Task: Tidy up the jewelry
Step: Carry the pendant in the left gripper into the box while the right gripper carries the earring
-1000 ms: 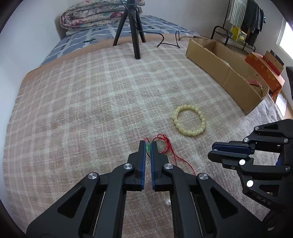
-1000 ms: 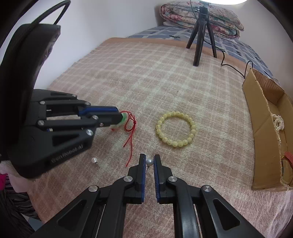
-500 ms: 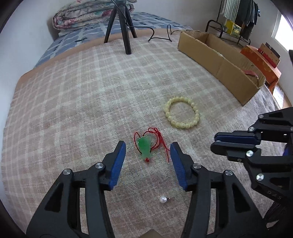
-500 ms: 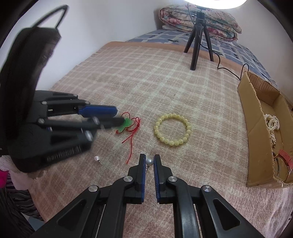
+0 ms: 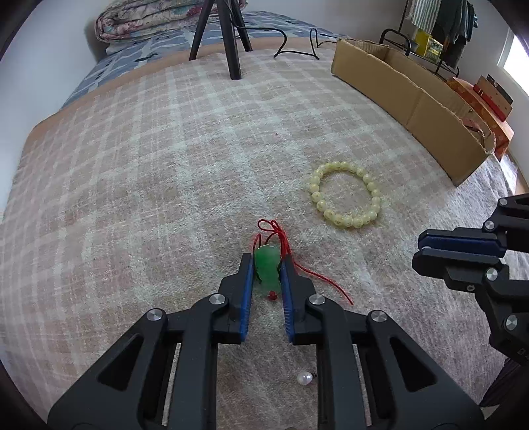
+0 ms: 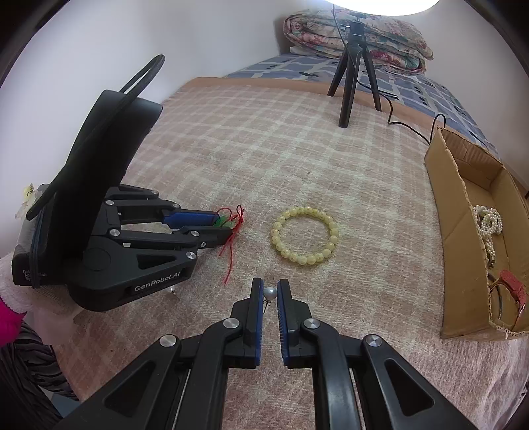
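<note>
My left gripper (image 5: 267,261) is shut on a green pendant (image 5: 267,266) with a red cord (image 5: 310,274), low over the checked blanket; it also shows in the right wrist view (image 6: 228,225). My right gripper (image 6: 269,287) is shut on a pearl earring (image 6: 269,293) and appears at the right of the left wrist view (image 5: 420,251). A yellow bead bracelet (image 5: 345,198) lies flat on the blanket, also in the right wrist view (image 6: 305,235). A second pearl earring (image 5: 304,377) lies under my left gripper.
A long cardboard box (image 6: 463,231) at the right holds a pearl necklace (image 6: 487,223) and a red-strapped item (image 6: 512,289). A black tripod (image 6: 352,69) with a cable stands at the back. A folded quilt (image 6: 357,29) lies beyond it.
My left gripper opened half a second ago with the pendant on the blanket, then closed on the pendant's body. My right gripper stayed shut on the pearl earring.
</note>
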Demonstrator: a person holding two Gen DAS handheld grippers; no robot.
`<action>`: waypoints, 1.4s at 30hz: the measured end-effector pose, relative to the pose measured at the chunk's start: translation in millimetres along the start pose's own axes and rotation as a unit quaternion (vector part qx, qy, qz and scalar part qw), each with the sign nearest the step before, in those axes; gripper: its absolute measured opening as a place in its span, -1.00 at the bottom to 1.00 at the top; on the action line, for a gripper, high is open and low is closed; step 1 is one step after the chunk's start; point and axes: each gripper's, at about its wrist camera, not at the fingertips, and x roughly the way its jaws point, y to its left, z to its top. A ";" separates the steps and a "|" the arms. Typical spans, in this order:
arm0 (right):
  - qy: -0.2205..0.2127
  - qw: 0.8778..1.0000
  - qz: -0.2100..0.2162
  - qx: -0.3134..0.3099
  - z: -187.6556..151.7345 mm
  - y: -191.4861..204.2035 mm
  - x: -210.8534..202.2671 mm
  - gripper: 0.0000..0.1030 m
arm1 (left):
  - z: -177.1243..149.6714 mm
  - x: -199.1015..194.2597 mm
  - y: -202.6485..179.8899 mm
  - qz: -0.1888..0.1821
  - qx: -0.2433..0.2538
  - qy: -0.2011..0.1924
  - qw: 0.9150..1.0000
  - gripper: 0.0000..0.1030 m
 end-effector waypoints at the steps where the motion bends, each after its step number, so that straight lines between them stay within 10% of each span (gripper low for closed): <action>1: 0.000 1.000 -0.001 0.000 0.1 -0.3 0.0 -0.89 | -0.1 -0.6 -0.3 0.000 0.000 -0.001 1.000 -0.72; 26: -0.086 0.996 -0.009 0.030 8.5 -26.1 -75.8 -0.89 | 49.3 -127.9 -10.8 -0.042 -0.024 -0.142 0.989 -0.72; 42: -0.143 0.981 -0.060 0.112 -1.5 -112.2 -137.3 -0.88 | 118.6 -137.6 -59.4 -0.071 0.010 -0.189 0.979 -0.72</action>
